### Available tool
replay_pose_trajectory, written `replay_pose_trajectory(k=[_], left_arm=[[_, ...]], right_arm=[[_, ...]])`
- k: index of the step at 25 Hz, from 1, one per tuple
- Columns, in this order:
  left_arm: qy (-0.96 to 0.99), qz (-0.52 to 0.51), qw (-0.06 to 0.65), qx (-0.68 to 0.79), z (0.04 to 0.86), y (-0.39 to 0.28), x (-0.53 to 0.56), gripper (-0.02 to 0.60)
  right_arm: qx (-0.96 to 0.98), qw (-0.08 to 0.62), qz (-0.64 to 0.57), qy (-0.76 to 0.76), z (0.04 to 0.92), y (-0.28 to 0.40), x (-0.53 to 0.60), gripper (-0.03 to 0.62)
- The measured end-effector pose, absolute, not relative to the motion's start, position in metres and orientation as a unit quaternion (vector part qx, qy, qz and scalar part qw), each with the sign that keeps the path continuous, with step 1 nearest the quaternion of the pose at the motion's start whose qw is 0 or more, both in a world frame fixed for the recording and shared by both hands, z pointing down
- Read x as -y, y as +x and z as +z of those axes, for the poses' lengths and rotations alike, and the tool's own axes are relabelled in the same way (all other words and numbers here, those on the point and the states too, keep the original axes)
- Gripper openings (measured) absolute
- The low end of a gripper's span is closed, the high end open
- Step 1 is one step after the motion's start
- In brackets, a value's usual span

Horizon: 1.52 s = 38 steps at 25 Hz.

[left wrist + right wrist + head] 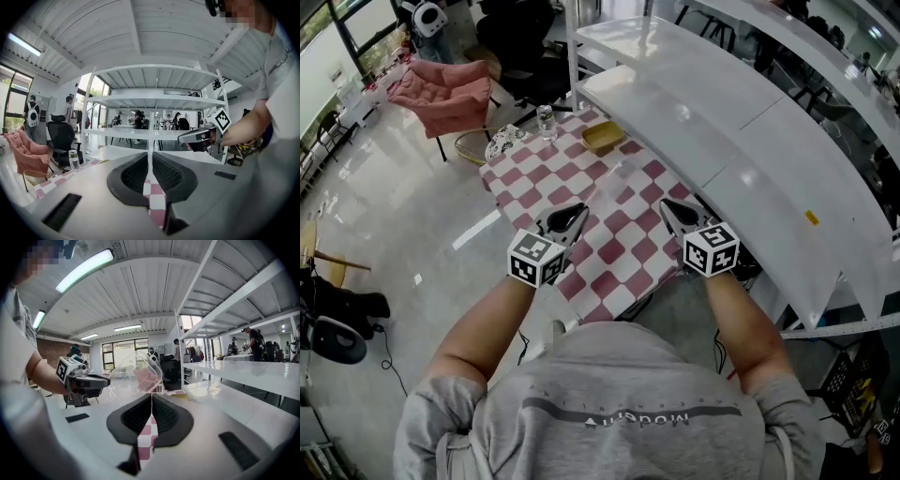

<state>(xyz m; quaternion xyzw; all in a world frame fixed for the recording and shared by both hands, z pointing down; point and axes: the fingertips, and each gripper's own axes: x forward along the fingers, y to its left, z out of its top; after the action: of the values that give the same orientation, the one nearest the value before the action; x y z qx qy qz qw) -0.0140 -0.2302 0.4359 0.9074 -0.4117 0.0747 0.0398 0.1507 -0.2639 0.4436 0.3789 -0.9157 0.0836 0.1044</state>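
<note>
**Both grippers shut, hanging over the table**

The right gripper [151, 398] has its two fingers [136, 416] pressed together, with nothing between them. The left gripper [149, 159] is the same: shut and empty. Both hang just above the checked cloth [619, 253] at the near end of the table.

A clear plastic box [137, 367] sits on the cloth in front of the right gripper's tips. It looks tipped, and it is near but not touched. Farther off are a yellow dish [603, 138] and a small clear bottle [546, 122]. A white shelf [741, 150] runs along the right side.

I think this is the get-ready step, before any grab. To take the box, the right fingers would have to open wide first, then close softly on its thin wall.
</note>
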Motion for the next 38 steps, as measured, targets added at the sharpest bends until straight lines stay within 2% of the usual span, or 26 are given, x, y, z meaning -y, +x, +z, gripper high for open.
replay_pose_trajectory(k=[14,25,38], left_arm=[[0.923,0.11,0.084,0.36,0.507,-0.063,0.221,0.04],[0.917,0.152,0.123,0.347,0.565,-0.06,0.192,0.04],[0.914,0.156,0.123,0.354,0.57,-0.062,0.186,0.04]], right_arm=[[0.892,0.137,0.163,0.398,0.523,0.093,0.238,0.026],[0.877,0.181,0.221,0.386,0.594,0.091,0.205,0.025],[0.879,0.193,0.235,0.367,0.612,0.089,0.194,0.025]])
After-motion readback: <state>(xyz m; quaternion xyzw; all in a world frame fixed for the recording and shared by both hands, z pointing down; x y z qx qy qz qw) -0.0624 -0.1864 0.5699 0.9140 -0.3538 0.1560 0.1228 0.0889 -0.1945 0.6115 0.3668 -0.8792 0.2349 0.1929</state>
